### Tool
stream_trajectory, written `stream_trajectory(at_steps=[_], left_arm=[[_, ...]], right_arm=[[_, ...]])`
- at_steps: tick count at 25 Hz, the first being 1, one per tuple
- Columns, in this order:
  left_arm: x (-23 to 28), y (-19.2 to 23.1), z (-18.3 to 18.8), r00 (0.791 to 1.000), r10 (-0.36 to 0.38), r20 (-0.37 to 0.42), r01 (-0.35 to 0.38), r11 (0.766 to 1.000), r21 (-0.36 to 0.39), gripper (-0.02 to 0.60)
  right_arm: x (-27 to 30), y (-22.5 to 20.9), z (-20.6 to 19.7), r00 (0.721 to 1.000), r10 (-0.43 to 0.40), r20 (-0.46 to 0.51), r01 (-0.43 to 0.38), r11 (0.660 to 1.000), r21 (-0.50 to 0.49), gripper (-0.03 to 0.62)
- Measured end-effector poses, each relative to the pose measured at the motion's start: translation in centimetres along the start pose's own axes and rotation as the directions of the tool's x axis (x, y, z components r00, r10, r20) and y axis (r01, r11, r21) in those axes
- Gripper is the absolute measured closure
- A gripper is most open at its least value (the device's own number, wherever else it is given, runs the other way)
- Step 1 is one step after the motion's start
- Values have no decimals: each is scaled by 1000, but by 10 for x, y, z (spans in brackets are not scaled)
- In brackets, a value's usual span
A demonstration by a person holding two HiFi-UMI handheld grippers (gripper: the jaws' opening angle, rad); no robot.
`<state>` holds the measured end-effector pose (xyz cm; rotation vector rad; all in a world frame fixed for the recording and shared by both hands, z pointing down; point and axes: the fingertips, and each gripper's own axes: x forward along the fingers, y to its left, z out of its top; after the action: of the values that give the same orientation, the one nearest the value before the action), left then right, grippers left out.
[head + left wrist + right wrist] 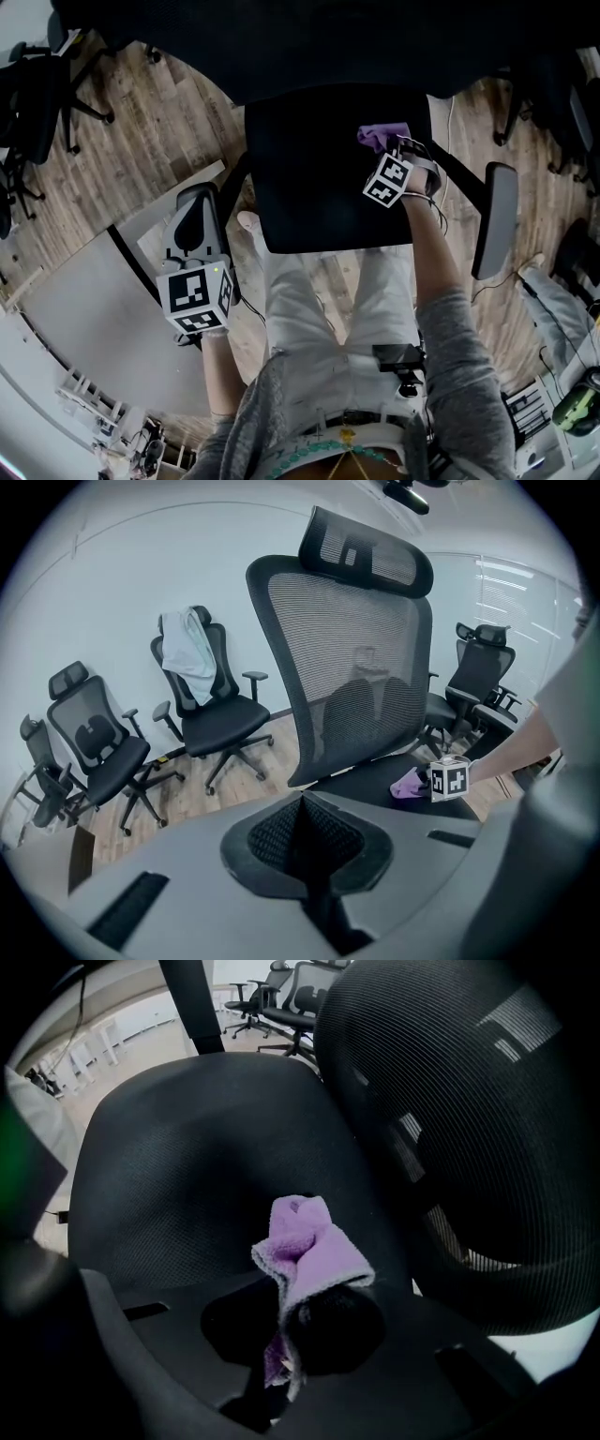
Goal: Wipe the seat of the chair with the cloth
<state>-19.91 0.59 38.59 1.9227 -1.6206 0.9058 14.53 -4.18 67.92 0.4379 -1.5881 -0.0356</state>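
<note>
Wooden floor (159, 131) surrounds the black chair seat (319, 187), where the right tongs (291, 1327) pinch a purple cloth (307, 1241); the left tongs (305, 841) are closed and empty.

We see a crumpled purple cloth (309, 1241), clamped in the right gripper (281, 1330), over the black mesh chair seat (197, 1166), low in the frame's centre.

On chair seat (309, 187): purple cloth (379, 134), right tool (401, 148) touching it; left tool (197, 211) well apart, beside seat.
</note>
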Motion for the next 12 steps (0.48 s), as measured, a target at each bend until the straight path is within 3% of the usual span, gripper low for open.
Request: stream_trajectory(at_steps=[12], left_arm=[[-1, -1, -1, 1000, 7, 2, -7, 1000, 11, 574]], right_arm=[[-5, -7, -32, 999, 21, -38, -19, 998, 51, 546]])
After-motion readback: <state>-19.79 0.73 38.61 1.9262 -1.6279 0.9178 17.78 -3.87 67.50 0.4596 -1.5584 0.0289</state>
